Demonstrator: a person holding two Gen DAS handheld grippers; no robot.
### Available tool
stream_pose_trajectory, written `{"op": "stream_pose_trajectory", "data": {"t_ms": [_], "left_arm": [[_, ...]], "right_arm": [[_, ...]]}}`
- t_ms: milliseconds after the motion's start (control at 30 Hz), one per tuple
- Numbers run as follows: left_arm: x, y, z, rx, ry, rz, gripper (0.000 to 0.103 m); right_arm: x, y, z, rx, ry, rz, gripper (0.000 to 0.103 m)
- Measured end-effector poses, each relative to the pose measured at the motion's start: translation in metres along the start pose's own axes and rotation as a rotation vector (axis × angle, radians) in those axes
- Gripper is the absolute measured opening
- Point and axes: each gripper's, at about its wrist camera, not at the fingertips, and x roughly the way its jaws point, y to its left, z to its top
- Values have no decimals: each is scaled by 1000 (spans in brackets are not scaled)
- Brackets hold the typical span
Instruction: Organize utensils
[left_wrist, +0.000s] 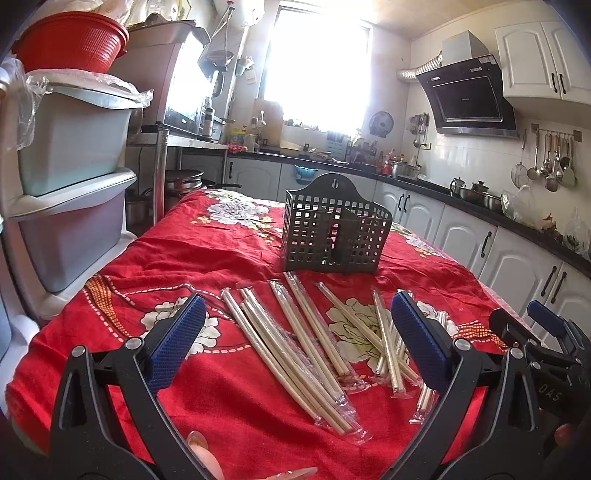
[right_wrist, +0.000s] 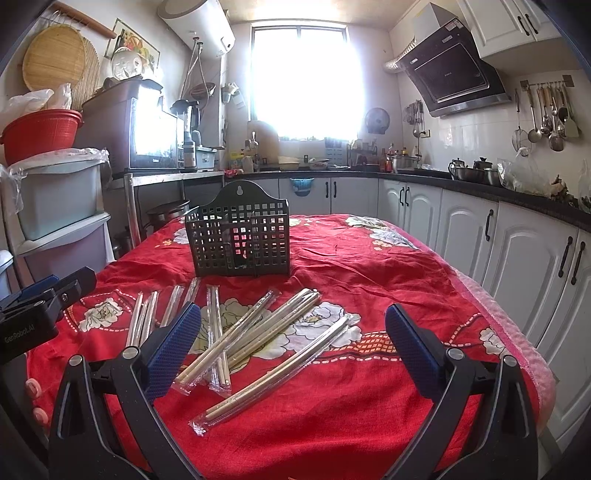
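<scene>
Window (right_wrist: 306, 81) glare-blown; holder (left_wrist: 334, 230) interior unclear.

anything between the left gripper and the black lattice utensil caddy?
Yes, in the left wrist view: wrapped wooden chopstick pairs lie scattered on the red floral tablecloth between the open left gripper and the black lattice utensil caddy. Nothing else.

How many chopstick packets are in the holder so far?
0. The holder looks empty; all the wrapped chopstick packets lie loose on the red cloth in front of it, some overlapping.
</scene>
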Motion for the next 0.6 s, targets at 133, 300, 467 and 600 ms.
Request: {"op": "stream_pose_trajectory", "data": {"t_ms": [133, 300, 467, 600], "left_arm": [[0, -1, 0, 1, -2, 3, 93], [0, -1, 0, 2, -1, 3, 93], [0, -1, 0, 3, -1, -2, 93], [0, -1, -1, 4, 0, -6, 93]], "right_arm": [[0, 0, 0, 1, -2, -1, 97], [0, 0, 0, 0, 0, 0, 97], [1, 0, 0, 2, 1, 1, 97], [0, 0, 0, 1, 0, 1, 97]]}}
